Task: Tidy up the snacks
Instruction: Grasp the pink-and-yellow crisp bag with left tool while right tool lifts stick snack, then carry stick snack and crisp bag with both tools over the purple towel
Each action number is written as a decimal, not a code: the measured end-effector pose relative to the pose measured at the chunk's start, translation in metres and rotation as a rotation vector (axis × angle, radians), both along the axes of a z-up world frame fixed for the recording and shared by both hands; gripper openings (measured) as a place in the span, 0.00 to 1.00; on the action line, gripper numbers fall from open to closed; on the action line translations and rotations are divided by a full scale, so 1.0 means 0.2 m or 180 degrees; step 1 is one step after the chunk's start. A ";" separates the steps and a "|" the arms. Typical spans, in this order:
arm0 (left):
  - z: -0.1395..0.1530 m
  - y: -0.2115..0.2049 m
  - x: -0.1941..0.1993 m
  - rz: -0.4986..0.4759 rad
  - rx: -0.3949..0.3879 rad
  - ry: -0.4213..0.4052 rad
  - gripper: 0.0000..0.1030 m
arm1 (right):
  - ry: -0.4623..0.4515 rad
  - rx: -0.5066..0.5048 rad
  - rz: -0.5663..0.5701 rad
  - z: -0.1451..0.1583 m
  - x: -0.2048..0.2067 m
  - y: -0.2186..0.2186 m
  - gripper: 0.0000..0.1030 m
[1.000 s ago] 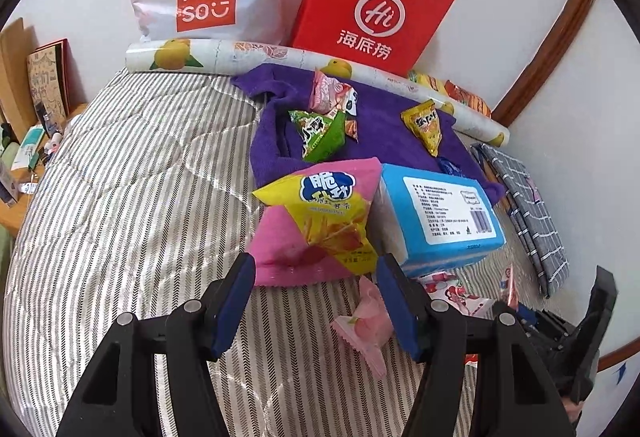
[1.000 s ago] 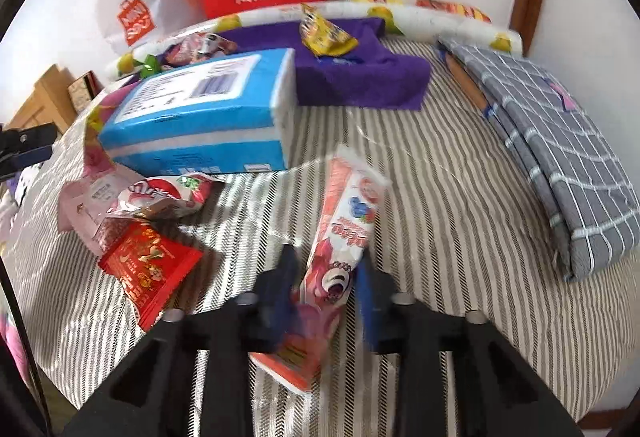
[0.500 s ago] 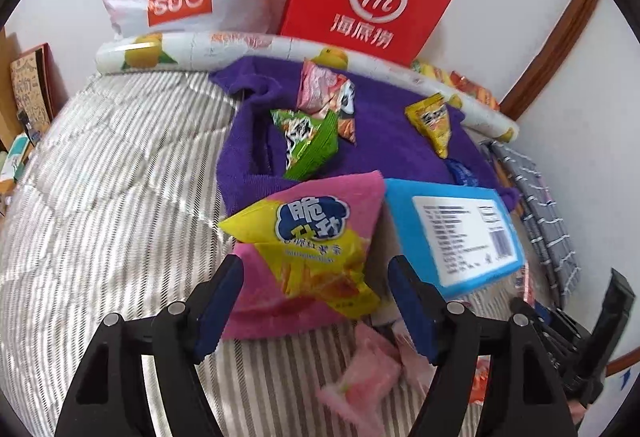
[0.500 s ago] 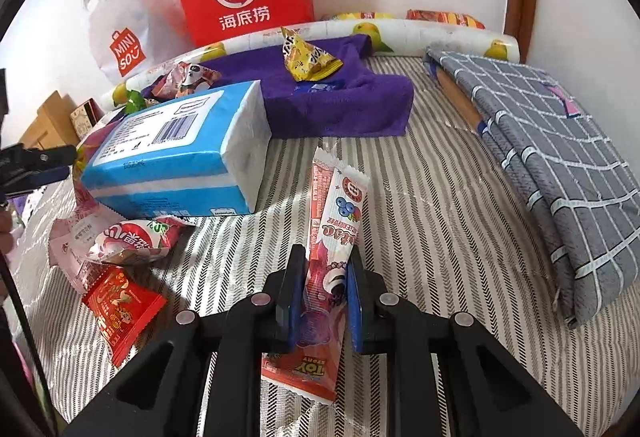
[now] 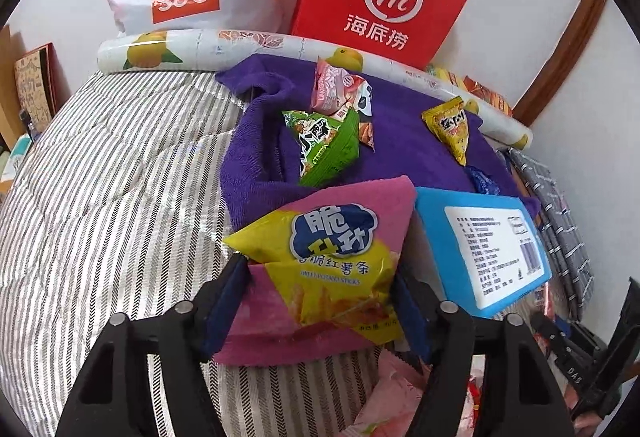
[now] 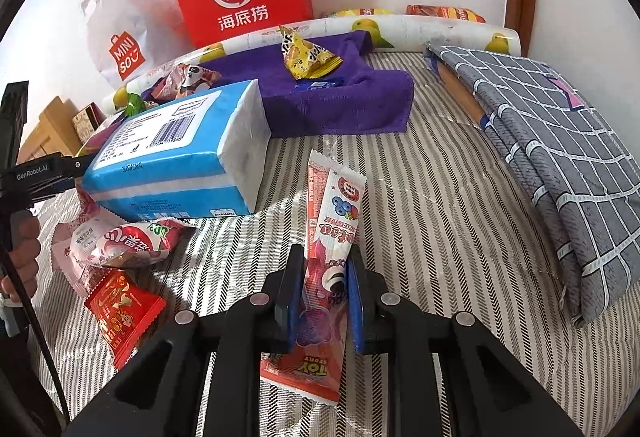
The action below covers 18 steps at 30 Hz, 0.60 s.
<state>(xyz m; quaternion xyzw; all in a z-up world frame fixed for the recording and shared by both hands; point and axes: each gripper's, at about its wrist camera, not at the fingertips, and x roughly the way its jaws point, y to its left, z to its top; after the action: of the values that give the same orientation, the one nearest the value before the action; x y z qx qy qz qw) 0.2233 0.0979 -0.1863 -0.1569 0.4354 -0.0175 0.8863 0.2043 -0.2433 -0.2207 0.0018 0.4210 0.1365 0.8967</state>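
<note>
The left gripper (image 5: pixel 320 301) straddles a yellow sweet potato sticks bag (image 5: pixel 332 269) lying on a pink cloth (image 5: pixel 256 333) on the striped bed (image 5: pixel 112 173); its jaws are closing around the bag, probably to lift it toward the purple towel (image 5: pixel 404 153), where other snacks lie. The right gripper (image 6: pixel 324 293) has its jaws clamped on a long pink candy packet (image 6: pixel 332 221), just beside the blue tissue pack (image 6: pixel 180 157).

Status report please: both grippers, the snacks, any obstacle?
Left gripper closing around yellow chip bag on pink cloth. Right gripper shut on long pink snack stick. Blue tissue pack crowds left gripper's right side.
</note>
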 end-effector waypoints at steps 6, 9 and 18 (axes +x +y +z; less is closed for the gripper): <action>0.04 0.06 -0.06 0.0019 -0.0241 -0.0057 0.61 | 0.0001 0.0005 0.0011 0.00 0.00 0.00 0.20; 0.08 0.07 -0.11 0.0025 -0.0248 -0.0120 0.60 | -0.0004 0.0052 0.0004 0.00 0.00 -0.01 0.20; 0.21 0.10 -0.27 0.0022 -0.0158 -0.0221 0.60 | -0.0057 -0.0062 -0.0005 0.01 -0.02 0.01 0.19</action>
<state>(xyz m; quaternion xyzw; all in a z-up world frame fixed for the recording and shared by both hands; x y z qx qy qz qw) 0.1694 0.1180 -0.1443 -0.1797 0.4033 -0.0307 0.8967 0.2009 -0.2413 -0.2182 -0.0079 0.4143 0.1317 0.9005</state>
